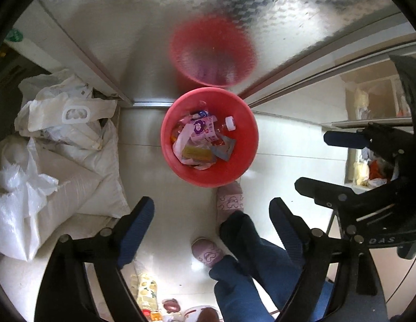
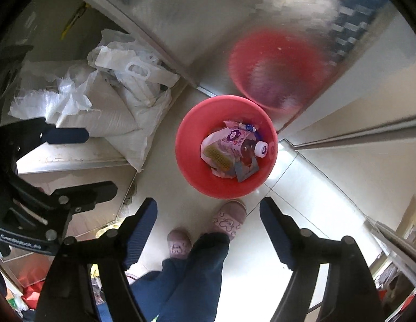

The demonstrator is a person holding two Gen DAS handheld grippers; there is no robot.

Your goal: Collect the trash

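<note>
**Inspector:** Both grippers first. What state were they in?

**Observer:** Left gripper (image 1: 212, 225) stood with its jaws wide apart and nothing between them, only floor and the person's slippers below. Right gripper (image 2: 208, 225) was likewise spread and empty. Both pointed steeply down over the red bin (image 1: 167, 145).

**Inspector:** And the trash itself?

**Observer:** It lay in the bin: a pink printed wrapper (image 2: 232, 138), a small bottle with a white cap (image 2: 261, 148), a yellow packet (image 1: 195, 151) and a grey sachet (image 1: 225, 147), piled loosely together. The bin sat on the pale tiled floor (image 1: 275, 166), just beside a shiny metal panel (image 1: 143, 61) that mirrored it.

**Inspector:** So the job was finished?

**Observer:** I'd judge that drop complete, but not the whole job. A yellow patterned packet (image 1: 147, 292) and a small pinkish item (image 1: 171, 306) lay on the floor near the left gripper's base, outside the bin. Whether the white sacks (image 1: 60, 145) beside the panel counted as trash, I could not tell.
</note>
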